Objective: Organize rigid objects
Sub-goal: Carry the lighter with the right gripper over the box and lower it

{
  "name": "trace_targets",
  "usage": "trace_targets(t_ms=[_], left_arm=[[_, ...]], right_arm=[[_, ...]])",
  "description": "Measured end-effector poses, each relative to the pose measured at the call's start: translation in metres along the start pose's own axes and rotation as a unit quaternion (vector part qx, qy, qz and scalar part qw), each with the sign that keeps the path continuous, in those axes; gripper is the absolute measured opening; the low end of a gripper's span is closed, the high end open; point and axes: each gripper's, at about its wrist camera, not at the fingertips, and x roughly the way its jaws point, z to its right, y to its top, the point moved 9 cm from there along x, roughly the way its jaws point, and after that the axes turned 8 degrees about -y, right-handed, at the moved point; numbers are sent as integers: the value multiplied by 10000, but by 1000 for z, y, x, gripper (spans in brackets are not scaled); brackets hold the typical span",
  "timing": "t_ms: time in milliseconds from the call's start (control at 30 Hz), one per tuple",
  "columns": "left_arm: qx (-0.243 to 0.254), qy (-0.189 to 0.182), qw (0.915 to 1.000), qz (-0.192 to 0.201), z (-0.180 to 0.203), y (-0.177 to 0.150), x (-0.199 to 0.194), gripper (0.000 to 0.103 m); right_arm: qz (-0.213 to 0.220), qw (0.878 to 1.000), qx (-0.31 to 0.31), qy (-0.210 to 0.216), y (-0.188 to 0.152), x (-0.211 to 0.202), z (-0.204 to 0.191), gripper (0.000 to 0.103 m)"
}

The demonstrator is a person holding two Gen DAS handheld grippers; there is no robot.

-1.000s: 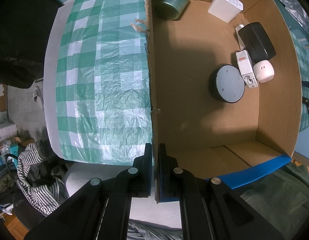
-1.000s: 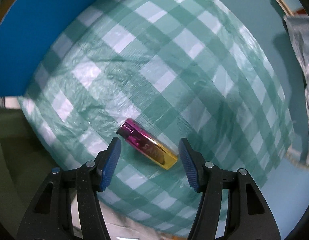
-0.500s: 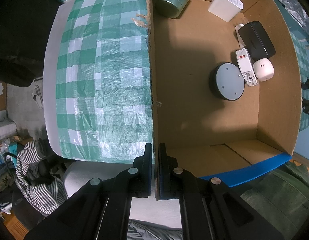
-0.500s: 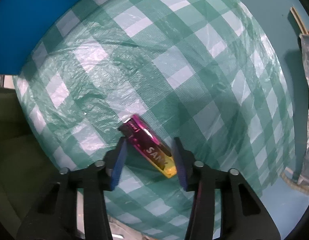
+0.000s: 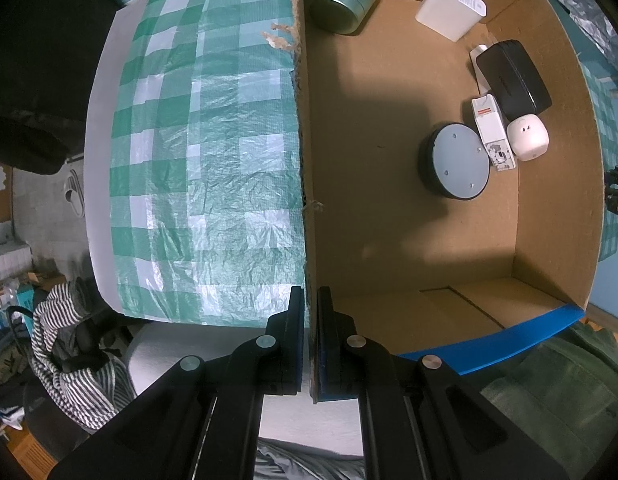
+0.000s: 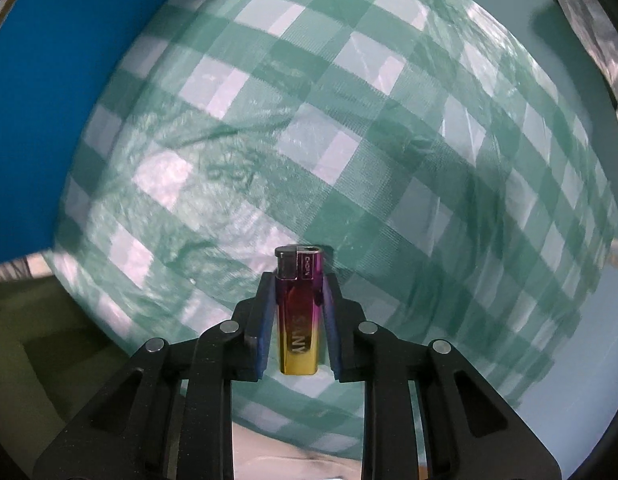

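A purple-to-gold metallic lighter point(image 6: 299, 312) stands lengthwise between the blue pads of my right gripper point(image 6: 297, 292), which is shut on it above the green checked cloth point(image 6: 349, 140). My left gripper point(image 5: 310, 312) is shut on the left wall point(image 5: 303, 160) of an open cardboard box. Inside the box lie a green tin point(image 5: 345, 2), a white power bank point(image 5: 451, 7), a black case point(image 5: 513, 78), a round grey disc point(image 5: 457, 162), a white rectangular device point(image 5: 491, 132) and a small white rounded gadget point(image 5: 527, 138).
The checked cloth point(image 5: 205, 160) covers the table left of the box. Blue tape point(image 5: 493, 344) edges the box's near rim, and a blue flap point(image 6: 37, 100) fills the left of the right wrist view. Striped clothing point(image 5: 65, 356) lies below the table edge.
My right gripper's jaws closed on the lighter, which turned from lying diagonally to pointing straight along the fingers. The left gripper and box have not moved.
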Motion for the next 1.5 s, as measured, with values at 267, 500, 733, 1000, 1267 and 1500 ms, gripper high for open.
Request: trace_targets(t_ms=[267, 500, 733, 1000, 1267, 1500], left_arm=[[32, 11, 10000, -1, 2, 2, -2, 6], [28, 13, 10000, 1, 2, 2, -2, 6], [35, 16, 10000, -1, 3, 2, -2, 6], [28, 18, 10000, -1, 3, 2, -2, 6], [32, 20, 10000, -5, 2, 3, -3, 6], [27, 14, 10000, -2, 3, 3, -3, 6]], right_arm=[[346, 9992, 122, 162, 22, -31, -8, 21], [566, 9981, 115, 227, 39, -75, -20, 21], [887, 9955, 27, 331, 64, -112, -40, 21], [1225, 9913, -216, 427, 94, -137, -79, 21], [1488, 9865, -380, 576, 128, -162, -109, 21], [1448, 9868, -506, 510, 146, -158, -131, 21]])
